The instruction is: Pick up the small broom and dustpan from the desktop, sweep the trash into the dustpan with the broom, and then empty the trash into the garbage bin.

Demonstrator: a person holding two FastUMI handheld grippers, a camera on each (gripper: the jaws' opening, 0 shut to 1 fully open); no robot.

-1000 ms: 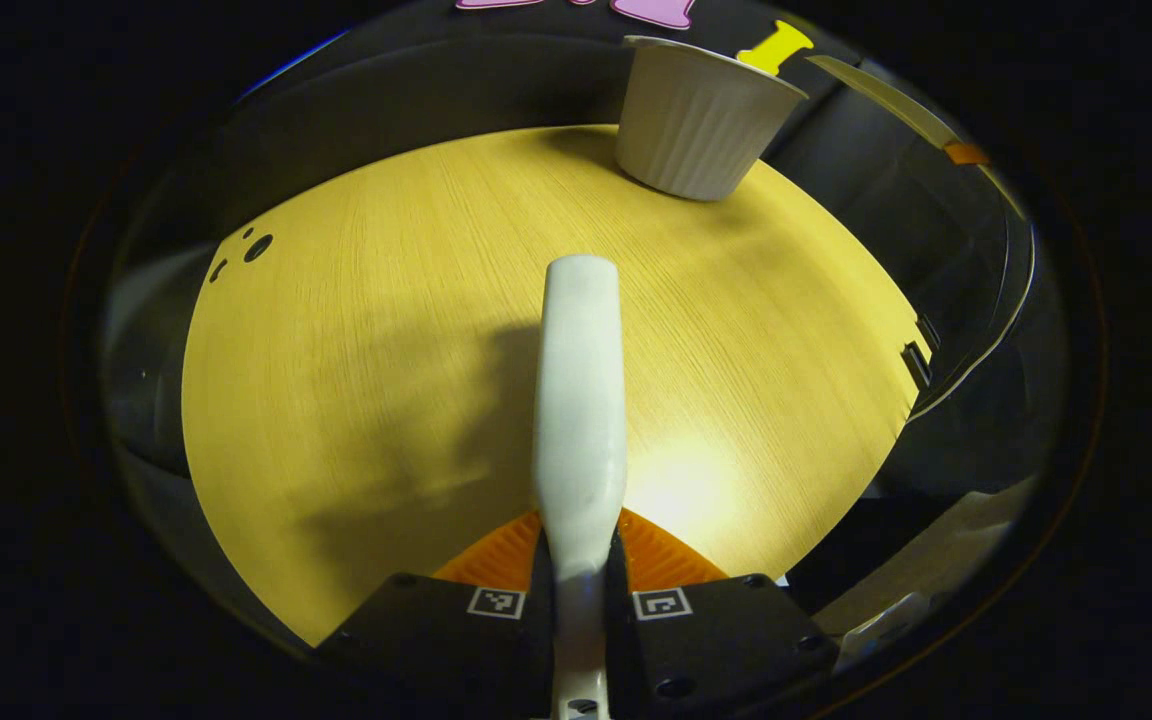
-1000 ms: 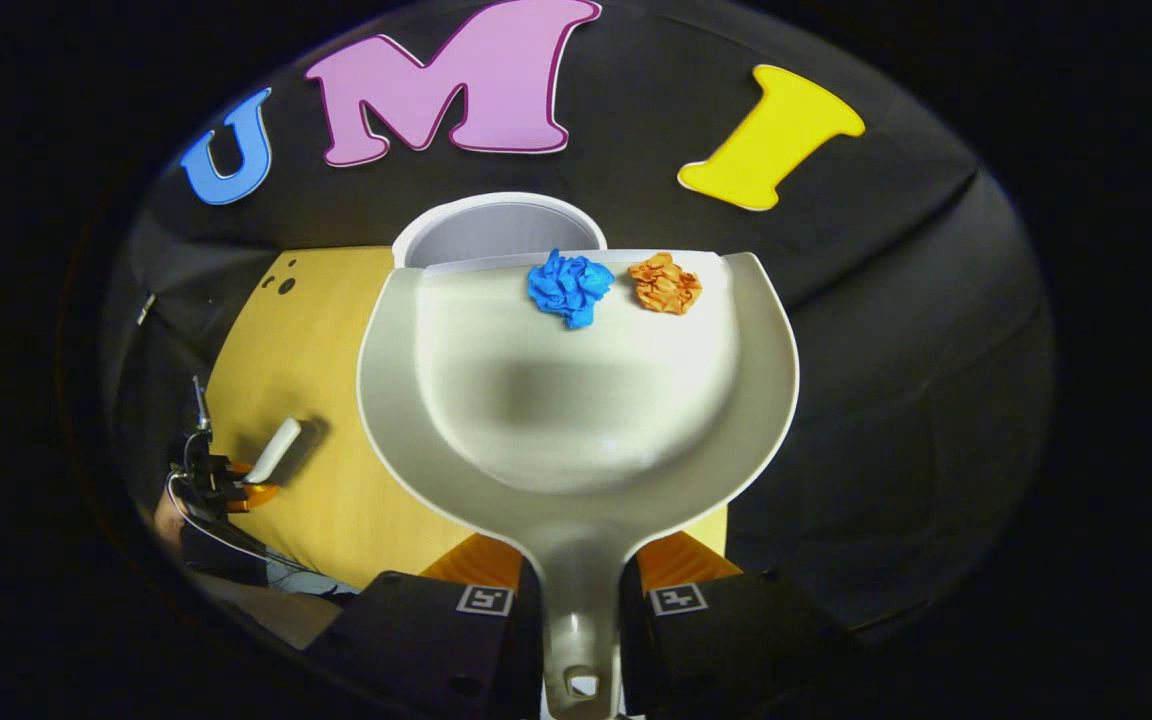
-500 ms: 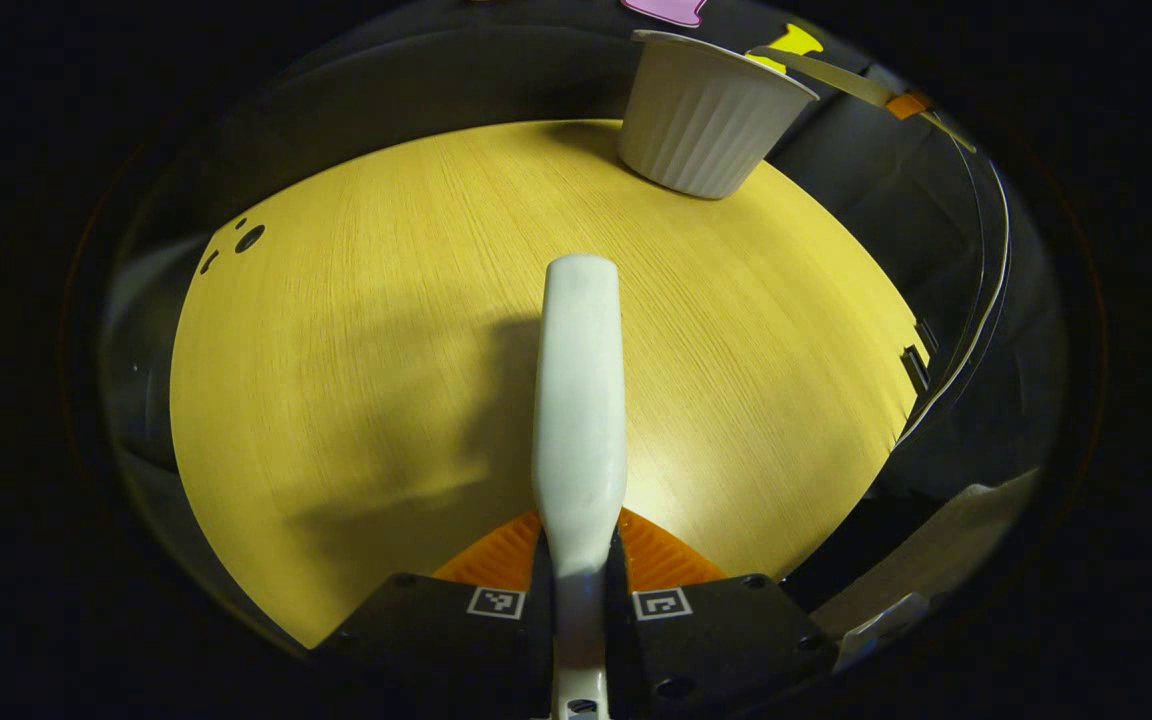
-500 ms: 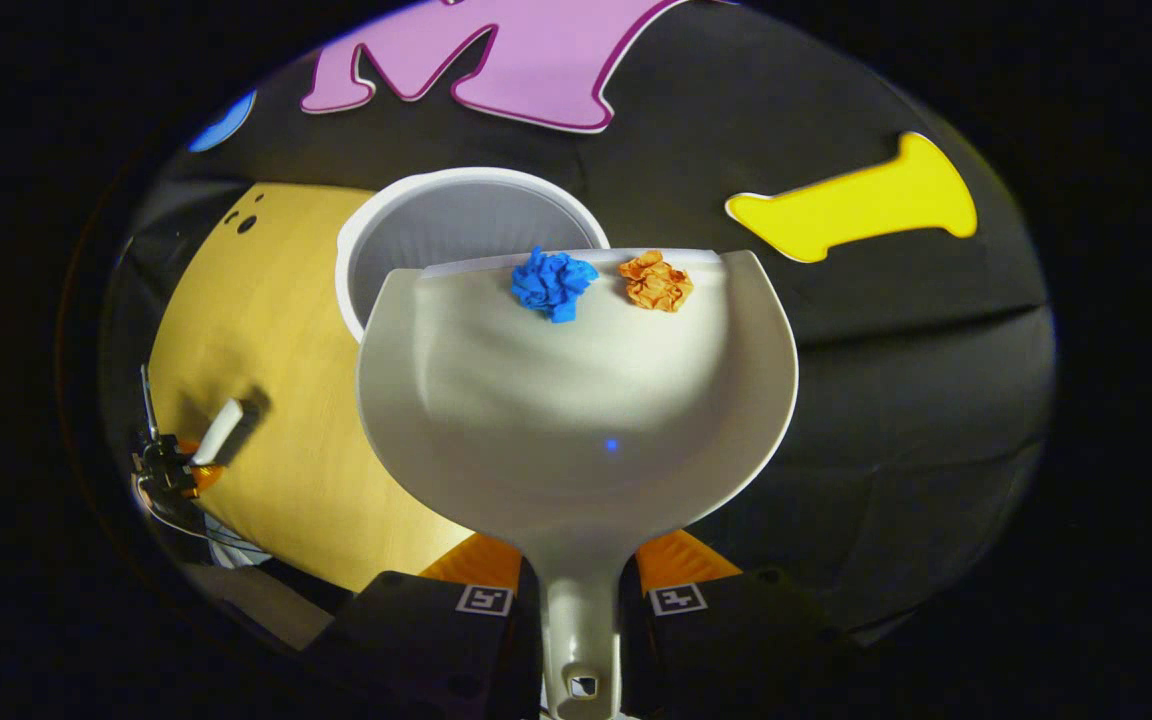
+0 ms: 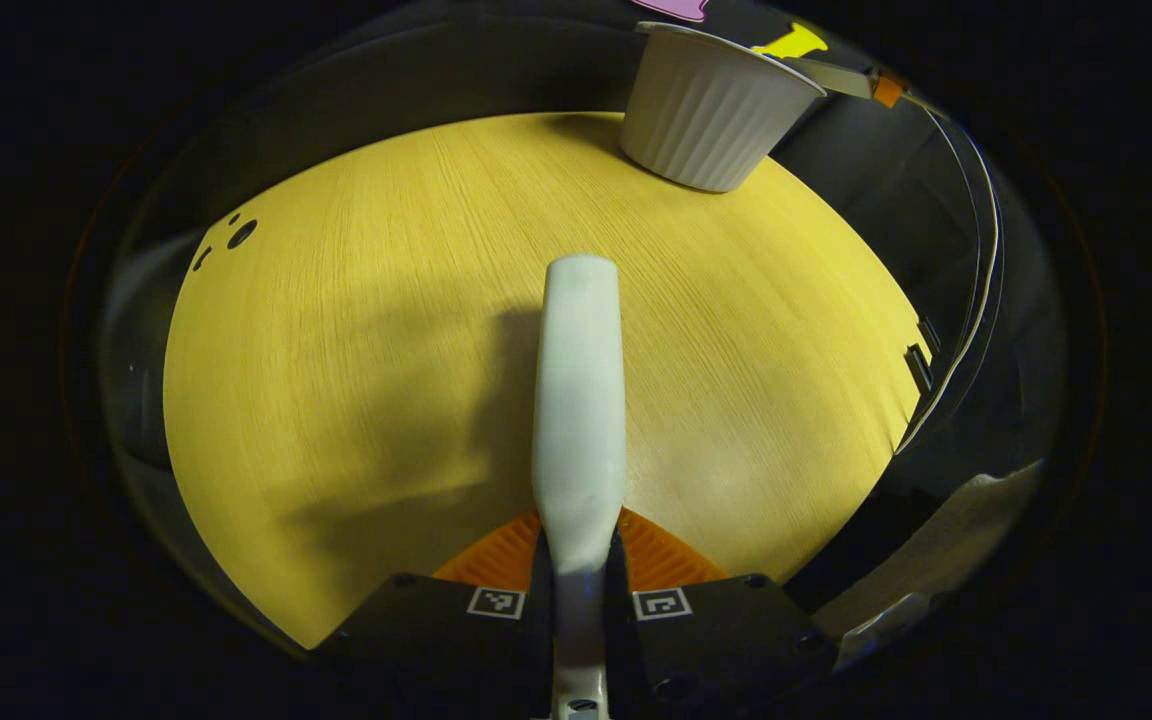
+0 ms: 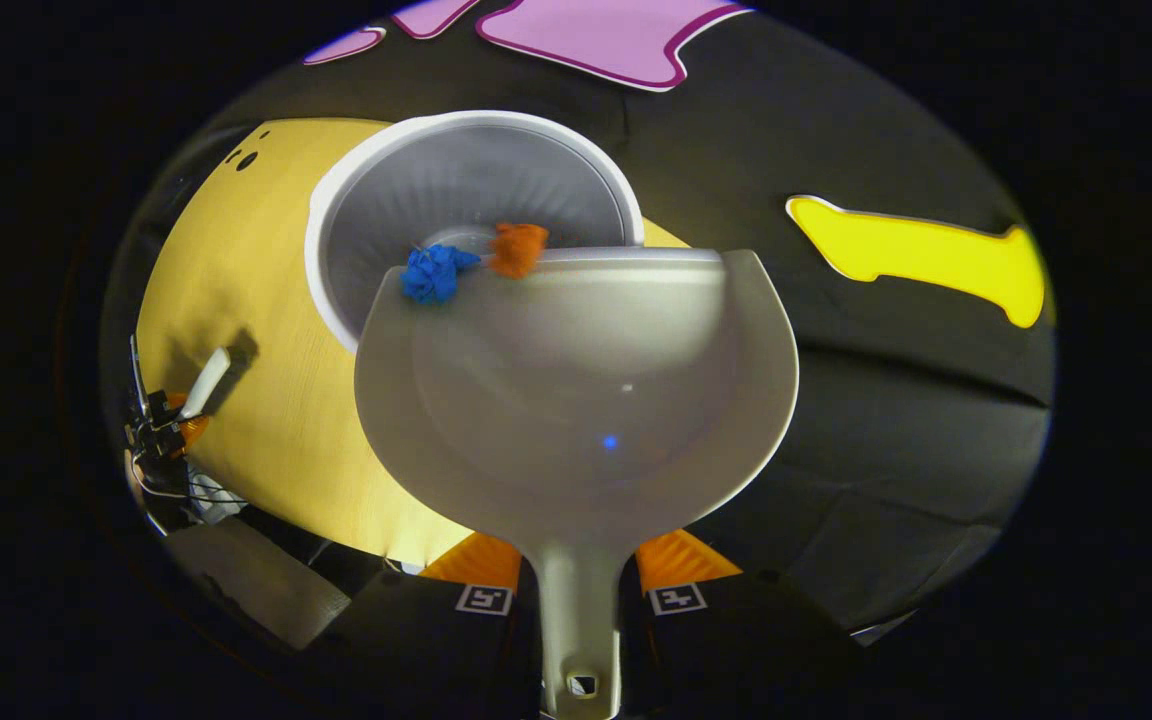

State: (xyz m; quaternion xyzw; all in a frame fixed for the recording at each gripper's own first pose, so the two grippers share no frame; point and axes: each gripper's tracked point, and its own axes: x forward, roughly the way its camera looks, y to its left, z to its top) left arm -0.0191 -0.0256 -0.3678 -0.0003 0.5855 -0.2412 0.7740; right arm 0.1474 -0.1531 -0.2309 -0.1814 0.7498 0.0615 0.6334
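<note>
Now, in the left gripper view, the left gripper [image 5: 578,560] pinches the pale handle of the small broom [image 5: 578,400] between both fingers; the handle runs straight forward from the fingers over the yellow wood-grain desktop [image 5: 356,330] and casts a shadow to its left. At the far side of the desktop stands the garbage bin [image 5: 711,110] — a white ribbed tub, upright, near the right far edge. Just right of its rim a thin pale edge with an orange speck pokes in; what it is cannot be made out from here.

In the right gripper view, the right gripper [image 6: 578,590] is pressed onto the stem of the dustpan [image 6: 576,420], both fingers against it. The pan's front lip sits over the open mouth of the garbage bin [image 6: 376,160]. A blue paper ball [image 6: 431,273] and an orange paper ball [image 6: 518,247] are right at that lip, past its edge and against the bin's inside — whether they touch the pan cannot be told. Far left, over the desktop [image 6: 236,330], the left gripper [image 6: 171,425] shows small with the broom [image 6: 206,382] in it.
</note>
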